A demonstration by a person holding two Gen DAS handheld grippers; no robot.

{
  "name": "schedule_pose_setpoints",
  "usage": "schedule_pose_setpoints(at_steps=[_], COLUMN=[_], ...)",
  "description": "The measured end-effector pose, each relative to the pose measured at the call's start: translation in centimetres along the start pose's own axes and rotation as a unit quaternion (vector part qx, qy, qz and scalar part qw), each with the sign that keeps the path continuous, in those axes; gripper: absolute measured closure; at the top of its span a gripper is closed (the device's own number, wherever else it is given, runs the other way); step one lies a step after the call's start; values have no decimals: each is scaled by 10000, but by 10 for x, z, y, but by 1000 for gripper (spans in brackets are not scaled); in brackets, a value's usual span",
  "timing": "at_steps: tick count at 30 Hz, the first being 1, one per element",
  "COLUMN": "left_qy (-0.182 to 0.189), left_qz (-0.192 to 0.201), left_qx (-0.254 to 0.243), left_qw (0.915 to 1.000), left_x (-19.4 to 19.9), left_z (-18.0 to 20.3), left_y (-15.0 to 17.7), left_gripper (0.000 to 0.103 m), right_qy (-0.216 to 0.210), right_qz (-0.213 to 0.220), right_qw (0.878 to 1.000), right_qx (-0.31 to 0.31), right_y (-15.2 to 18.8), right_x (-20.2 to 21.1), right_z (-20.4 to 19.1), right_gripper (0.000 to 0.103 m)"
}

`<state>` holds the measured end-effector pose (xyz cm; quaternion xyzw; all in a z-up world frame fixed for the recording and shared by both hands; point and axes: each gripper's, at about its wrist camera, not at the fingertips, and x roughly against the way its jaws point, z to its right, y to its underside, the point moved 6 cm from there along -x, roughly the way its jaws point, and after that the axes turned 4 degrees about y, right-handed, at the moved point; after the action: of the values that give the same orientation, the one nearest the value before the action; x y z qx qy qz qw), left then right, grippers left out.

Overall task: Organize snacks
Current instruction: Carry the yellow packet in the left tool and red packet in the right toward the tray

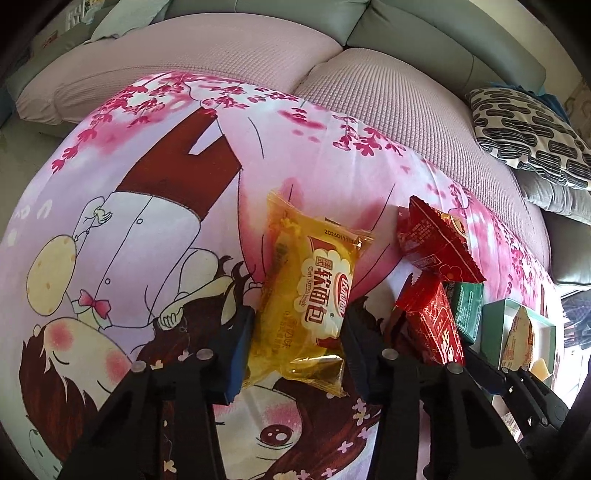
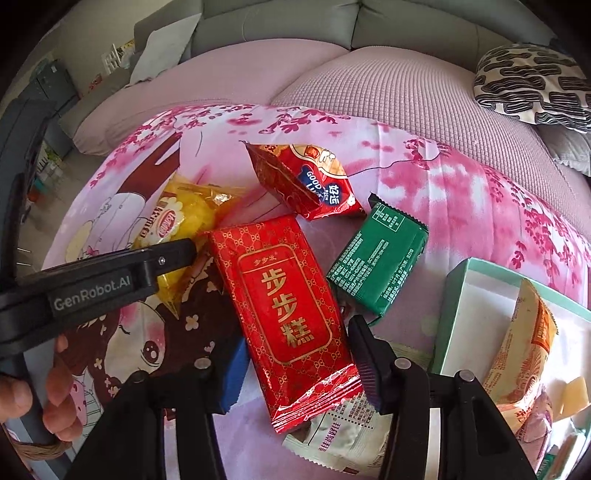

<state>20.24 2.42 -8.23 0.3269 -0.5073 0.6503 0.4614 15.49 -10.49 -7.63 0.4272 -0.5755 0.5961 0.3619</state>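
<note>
We see a pink cartoon-print sheet (image 1: pixel 155 206) spread over a surface before a sofa (image 2: pixel 388 92), a teal box (image 2: pixel 476 284) at its right edge. Our left tongs (image 1: pixel 295 343) pinch the yellow soft-bread packet (image 1: pixel 310 291), while our right tongs (image 2: pixel 295 362) clamp the red rice-cake packet (image 2: pixel 284 306) beside a green packet (image 2: pixel 376 262).

Daylit room. Grey-green sofa (image 1: pixel 424 29) behind, draped with a pink quilted cover (image 2: pixel 388 96); black-and-white patterned cushion (image 1: pixel 528 136) at right; pale cushion (image 2: pixel 162 48) at left; cartoon-printed pink sheet (image 1: pixel 110 229) in front.
</note>
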Motion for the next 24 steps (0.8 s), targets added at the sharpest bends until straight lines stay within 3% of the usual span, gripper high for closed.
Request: schedule_pose_setpoints(at_steps=[9,24], left_qy=[-143,-32], left_qz=[36,241], left_qx=[186,33], left_qw=[9997,9997], left_x=[18,46], left_z=[-11,8], left_y=[14,33], left_gripper=[56,56], right_qy=[-115,-457], right_qz=[107,239], right_qw=[9996,9971], right_qx=[-237,-554], right_y=[6,36], right_x=[11,40], right_z=[-1,-4], right_gripper=[53,58])
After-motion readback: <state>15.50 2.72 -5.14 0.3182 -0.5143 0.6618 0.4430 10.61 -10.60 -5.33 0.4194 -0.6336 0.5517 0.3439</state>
